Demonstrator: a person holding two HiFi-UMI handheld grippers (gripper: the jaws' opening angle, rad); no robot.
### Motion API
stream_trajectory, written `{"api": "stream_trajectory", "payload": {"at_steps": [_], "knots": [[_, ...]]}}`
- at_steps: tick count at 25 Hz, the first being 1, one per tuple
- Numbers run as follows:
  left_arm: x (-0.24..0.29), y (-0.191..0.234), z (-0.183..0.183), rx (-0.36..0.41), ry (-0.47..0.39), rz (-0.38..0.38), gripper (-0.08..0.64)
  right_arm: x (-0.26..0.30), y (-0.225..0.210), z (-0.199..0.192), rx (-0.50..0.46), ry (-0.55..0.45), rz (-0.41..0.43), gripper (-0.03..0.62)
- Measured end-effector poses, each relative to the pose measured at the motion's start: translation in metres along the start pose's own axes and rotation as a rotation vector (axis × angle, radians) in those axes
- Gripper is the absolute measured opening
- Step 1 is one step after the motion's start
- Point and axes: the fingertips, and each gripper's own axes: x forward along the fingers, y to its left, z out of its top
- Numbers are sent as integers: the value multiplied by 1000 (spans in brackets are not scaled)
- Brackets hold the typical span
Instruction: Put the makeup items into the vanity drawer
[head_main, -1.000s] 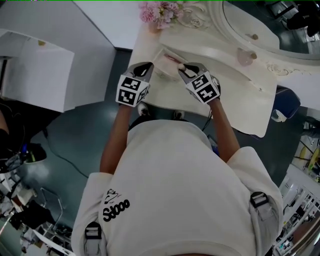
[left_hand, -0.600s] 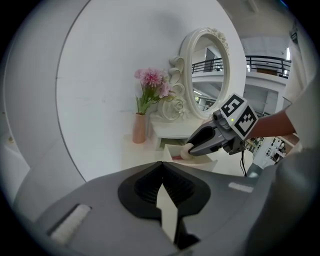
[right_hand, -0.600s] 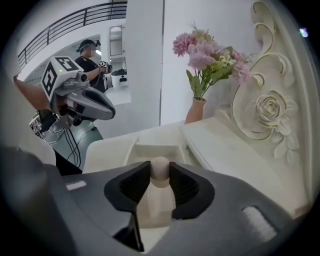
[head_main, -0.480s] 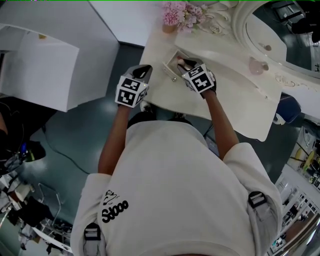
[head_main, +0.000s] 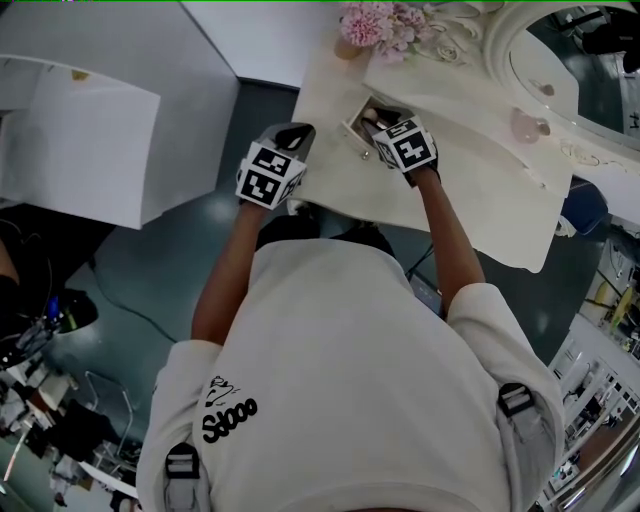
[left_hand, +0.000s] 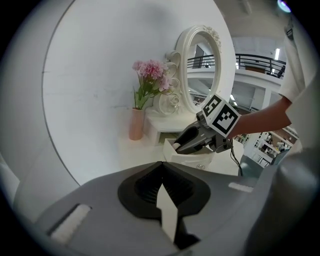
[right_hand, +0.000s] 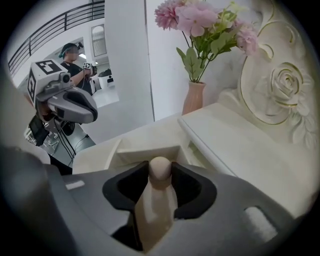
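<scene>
A beige teardrop makeup sponge (right_hand: 159, 187) sits between the jaws of my right gripper (right_hand: 160, 167), round tip forward. The jaws are opening, and both pads still touch the tip. The gripper hangs over the open vanity drawer (right_hand: 145, 145), seen in the head view as the right gripper (head_main: 375, 118) at the drawer (head_main: 358, 112). My left gripper (head_main: 297, 132) hovers at the vanity's left front edge. It is shut and holds nothing, and its jaws meet in the left gripper view (left_hand: 162, 167).
A pink vase of flowers (head_main: 375, 25) stands behind the drawer on the cream vanity top (head_main: 470, 190). An ornate oval mirror (head_main: 575, 60) rises at the right. A white table (head_main: 80, 140) stands off to the left across grey floor.
The right gripper has moved forward from the vanity's front edge to above the open drawer, carrying the sponge. The left gripper has shifted only slightly.
</scene>
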Motion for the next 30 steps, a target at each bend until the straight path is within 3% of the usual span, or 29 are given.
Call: {"api": "stream_trajectory", "payload": {"at_steps": [8,15,18,23,30], "knots": [[-7,-15,1,72,25,4,17,-16,1,0,24,-48,-34,178],[-3,-36,28,121,8,13,17,-76,-13,-7,91,-178,-126,145],[4,-49,52,137,-21,19,17,-114,-25,-12,110,-241,-182,113],[24,-77,107,206,-92,27,17,-193,-70,-17,114,-352,-355,7],[42,-124,190,321,-211,23,17,-290,-122,-30,145,-449,-496,2]]}}
